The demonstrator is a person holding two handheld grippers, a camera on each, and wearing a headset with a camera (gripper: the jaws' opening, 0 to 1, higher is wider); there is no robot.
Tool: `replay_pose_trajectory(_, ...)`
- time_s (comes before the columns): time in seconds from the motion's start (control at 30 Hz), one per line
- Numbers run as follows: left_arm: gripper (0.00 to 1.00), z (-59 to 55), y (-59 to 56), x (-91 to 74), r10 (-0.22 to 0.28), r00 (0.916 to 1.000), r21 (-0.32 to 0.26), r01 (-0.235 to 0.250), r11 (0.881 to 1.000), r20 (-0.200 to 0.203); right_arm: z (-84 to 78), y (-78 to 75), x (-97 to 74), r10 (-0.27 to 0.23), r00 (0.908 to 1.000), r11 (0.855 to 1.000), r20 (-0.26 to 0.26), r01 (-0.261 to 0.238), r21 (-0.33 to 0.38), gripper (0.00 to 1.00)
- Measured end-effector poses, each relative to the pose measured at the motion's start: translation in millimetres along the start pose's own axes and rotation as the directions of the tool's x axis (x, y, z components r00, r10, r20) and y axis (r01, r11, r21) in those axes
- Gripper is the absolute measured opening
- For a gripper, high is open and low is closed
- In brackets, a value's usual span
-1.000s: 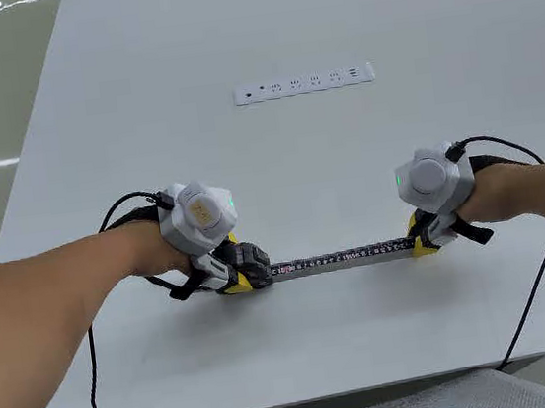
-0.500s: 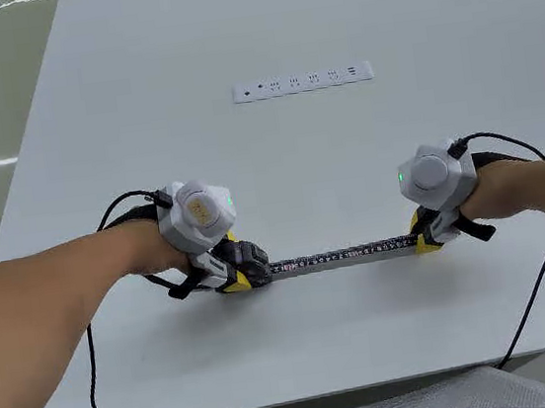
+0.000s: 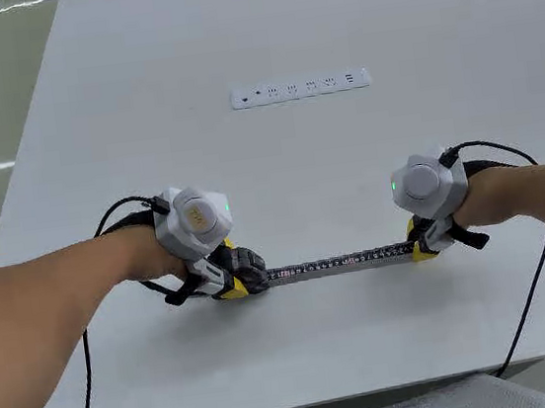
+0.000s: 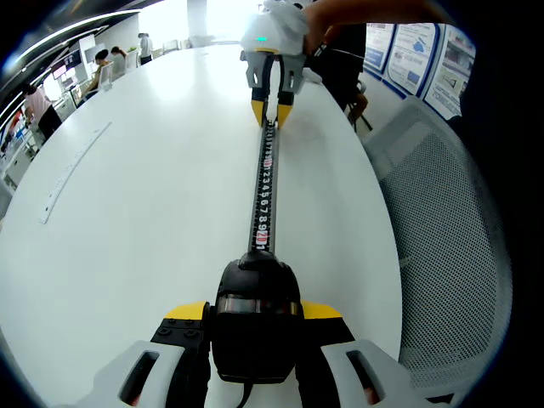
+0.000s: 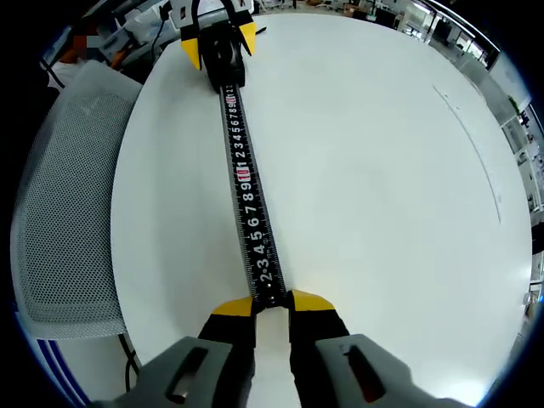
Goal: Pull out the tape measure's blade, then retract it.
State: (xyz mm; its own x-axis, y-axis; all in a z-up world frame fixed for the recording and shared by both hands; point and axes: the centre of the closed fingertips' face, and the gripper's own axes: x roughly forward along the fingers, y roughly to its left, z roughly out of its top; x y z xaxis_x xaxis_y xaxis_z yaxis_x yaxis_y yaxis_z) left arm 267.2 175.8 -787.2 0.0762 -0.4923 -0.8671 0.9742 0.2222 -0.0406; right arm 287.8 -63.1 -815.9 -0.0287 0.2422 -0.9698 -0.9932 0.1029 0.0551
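Note:
The black tape measure case point(image 3: 246, 268) point(image 4: 255, 319) sits on the white table, gripped by my left gripper point(image 3: 230, 281) point(image 4: 255, 310), which is shut on it. Its blade point(image 3: 339, 261) point(image 4: 266, 183) point(image 5: 246, 200) stretches flat across the table to the right. My right gripper point(image 3: 419, 249) point(image 5: 272, 302) is shut on the blade's end tip. In the left gripper view the right gripper point(image 4: 272, 110) shows at the blade's far end; in the right gripper view the left gripper point(image 5: 219, 41) holds the case point(image 5: 226, 55) at the far end.
A white power strip point(image 3: 300, 88) lies farther back on the white table point(image 3: 279, 173). A mesh chair point(image 4: 450, 255) point(image 5: 72, 195) stands at the table's near edge. Cables trail from both grippers. People stand far off in the left gripper view.
The blade's visible span has shortened a little, with the right gripper slightly closer to the case. The head camera has also shifted slightly.

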Motion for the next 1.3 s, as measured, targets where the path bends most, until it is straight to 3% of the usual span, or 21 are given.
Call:
replay_pose_trajectory(0.8,0.36,-2.3,4.8,3.6,-0.001,1.0000,0.004,0.001,1.000,-0.002,-1.9,-5.8,5.6,0.007,0.9999,1.000,-0.012,-0.007,-0.007,0.14)
replay_pose_trajectory(0.9,0.36,-2.6,4.1,3.7,-0.002,0.9996,0.032,0.003,0.999,-0.028,-2.5,-5.8,5.1,0.012,0.9995,1.000,0.029,-0.011,-0.008,0.15)
replay_pose_trajectory(0.97,0.36,-2.6,4.5,3.6,0.001,0.9997,0.033,0.000,0.999,-0.023,-3.0,-5.3,3.9,0.002,0.9976,1.000,0.069,0.000,-0.016,0.15)
replay_pose_trajectory(1.03,0.37,-3.0,5.3,3.1,0.010,0.9999,0.019,-0.010,1.000,-0.010,-2.1,-6.6,3.8,-0.006,0.9929,0.996,0.119,-0.004,0.085,0.16)
replay_pose_trajectory(1.07,0.37,-3.6,6.8,2.1,0.023,0.9997,0.003,-0.023,1.000,-0.003,-2.3,-9.0,2.6,-0.021,0.9899,0.986,0.141,-0.003,0.164,0.19)
replay_pose_trajectory(1.17,0.45,-4.4,13.9,-3.8,0.062,0.9976,-0.042,-0.060,0.997,0.031,-3.8,-10.5,-4.0,-0.049,0.9850,0.986,0.166,0.021,0.166,0.36)
replay_pose_trajectory(1.3,0.51,-8.4,17.2,-15.3,0.096,0.9932,-0.111,-0.088,0.990,0.067,-4.8,-9.3,-9.9,-0.074,0.9781,0.982,0.194,0.038,0.184,0.37)
